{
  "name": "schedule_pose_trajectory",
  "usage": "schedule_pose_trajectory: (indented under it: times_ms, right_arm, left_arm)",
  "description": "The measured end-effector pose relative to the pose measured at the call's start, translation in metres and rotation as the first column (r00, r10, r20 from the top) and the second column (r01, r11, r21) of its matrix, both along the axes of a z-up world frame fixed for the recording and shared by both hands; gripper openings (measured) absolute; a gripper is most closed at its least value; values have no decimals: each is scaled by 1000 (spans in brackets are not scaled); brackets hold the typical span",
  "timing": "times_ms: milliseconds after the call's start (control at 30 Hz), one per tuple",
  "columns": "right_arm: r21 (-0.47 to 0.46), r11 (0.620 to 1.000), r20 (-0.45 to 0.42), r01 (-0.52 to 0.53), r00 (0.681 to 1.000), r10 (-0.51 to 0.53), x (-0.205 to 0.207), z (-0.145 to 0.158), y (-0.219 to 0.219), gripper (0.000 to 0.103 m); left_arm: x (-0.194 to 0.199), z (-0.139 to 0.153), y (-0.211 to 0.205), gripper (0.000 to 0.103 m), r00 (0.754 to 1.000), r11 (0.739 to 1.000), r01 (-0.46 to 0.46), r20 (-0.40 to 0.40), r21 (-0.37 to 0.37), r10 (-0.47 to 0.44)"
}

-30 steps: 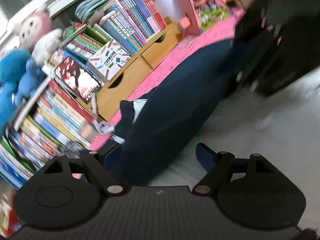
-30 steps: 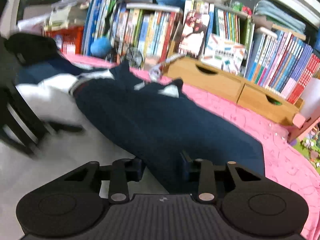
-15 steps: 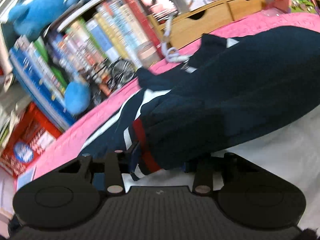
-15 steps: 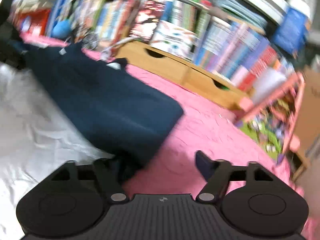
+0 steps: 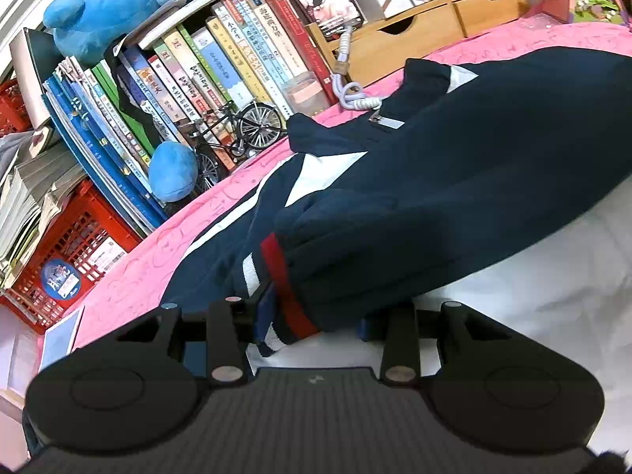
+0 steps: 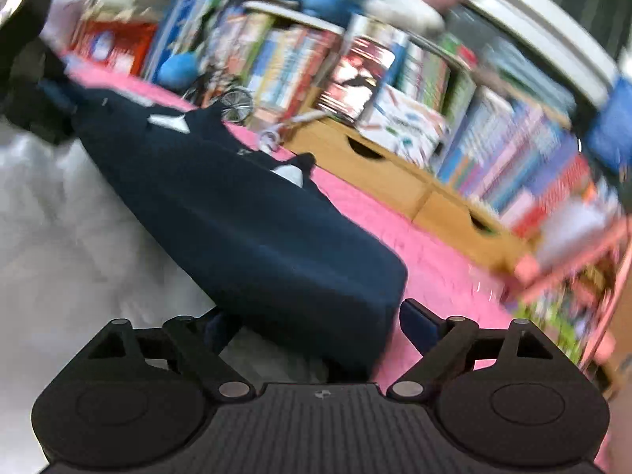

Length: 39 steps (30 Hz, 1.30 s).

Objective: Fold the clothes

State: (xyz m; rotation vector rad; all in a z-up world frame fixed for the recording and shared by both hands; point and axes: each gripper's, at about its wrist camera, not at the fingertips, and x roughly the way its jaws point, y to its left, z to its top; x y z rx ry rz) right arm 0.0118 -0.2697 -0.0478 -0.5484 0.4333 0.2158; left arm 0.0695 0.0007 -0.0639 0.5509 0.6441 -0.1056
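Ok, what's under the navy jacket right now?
The navy jacket lies partly on a pink cloth, partly on a white sheet. Anything beneath its folded body is covered.

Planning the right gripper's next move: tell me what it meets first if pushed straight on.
The right gripper, fingers spread wide, would run straight into the folded end of the navy garment already between them; the blur leaves the remaining gap unclear.

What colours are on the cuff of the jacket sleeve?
The cuff is navy with red and white bands; the left wrist view shows it best.
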Motion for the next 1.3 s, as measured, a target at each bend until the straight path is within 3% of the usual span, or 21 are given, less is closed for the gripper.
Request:
schedule_pose_trajectory:
  times_ms: [100, 133, 167, 233, 333, 400, 467, 600, 700, 767, 833, 900, 1000, 1067, 1100, 1133, 1200, 1300]
  right_arm:
    - [44, 993, 13, 106, 994, -107, 15, 5, -27, 83]
    - [104, 983, -18, 153, 988, -152, 21, 6, -48, 81]
    - [163, 966, -52, 200, 980, -194, 28, 8, -70, 86]
    - [257, 935, -135, 244, 967, -216, 36, 5, -102, 90]
    - [182, 951, -153, 250, 963, -224, 38, -13, -99, 95]
    - [159, 955, -143, 252, 963, -230, 38, -10, -96, 97]
    - [143, 959, -170, 246, 960, -221, 35, -6, -96, 97]
    - [160, 970, -213, 185, 966, -149, 14, 11, -106, 97]
    - [186, 973, -217, 133, 972, -91, -1, 27, -117, 101]
    - [245, 963, -222, 110, 973, -55, -6, 40, -124, 103]
    - [362, 927, -220, 99, 975, -18, -6, 53, -126, 103]
    - [469, 876, -229, 108, 974, 3, 4, 61, -116, 103]
    - [505, 856, -273, 111, 961, 37, 36, 55, -63, 94]
    - [515, 851, -307, 105, 949, 69, 58, 47, -24, 75]
    - [509, 855, -325, 97, 942, 87, 69, 40, -7, 71]
    - [498, 863, -338, 89, 936, 98, 77, 34, 9, 64]
    - [470, 879, -357, 72, 927, 115, 94, 21, 39, 62]
    - [380, 917, -365, 119, 931, 31, 120, 0, 50, 53]
  left_arm:
    - [-4, 1, 3, 38, 1000, 1000, 24, -6, -8, -24]
    - [-4, 0, 3, 39, 999, 999, 35, -6, -11, -35]
    - [-5, 0, 3, 39, 999, 999, 46, -5, -14, -46]
    - [-6, 1, 1, 40, 998, 998, 64, -9, -26, -64]
    - [-10, 4, 3, 42, 997, 997, 67, -28, -30, -68]
    - [-13, 8, 9, 53, 996, 997, 65, -54, -47, -68]
    - [-21, 14, 22, 70, 992, 991, 75, -92, -110, -85]
    - [-50, 30, 58, 90, 987, 965, 87, -108, -246, -117]
    - [-63, 48, 85, 92, 988, 927, 75, -100, -366, -120]
    - [-63, 60, 96, 93, 989, 868, 71, -77, -492, -125]
    - [-54, 67, 97, 94, 990, 794, 81, -46, -602, -136]
    - [-38, 63, 81, 94, 990, 771, 88, -28, -631, -136]
    - [-7, 40, 48, 90, 992, 807, 28, -80, -590, -93]
    - [5, 21, 35, 82, 988, 818, -9, -129, -575, -80]
    - [11, 11, 29, 82, 986, 824, -25, -150, -566, -73]
    - [12, 4, 25, 83, 988, 840, -21, -141, -542, -66]
    - [6, -5, 19, 84, 993, 876, 18, -93, -481, -72]
    - [-4, -17, 10, 89, 995, 913, 64, -44, -402, -90]
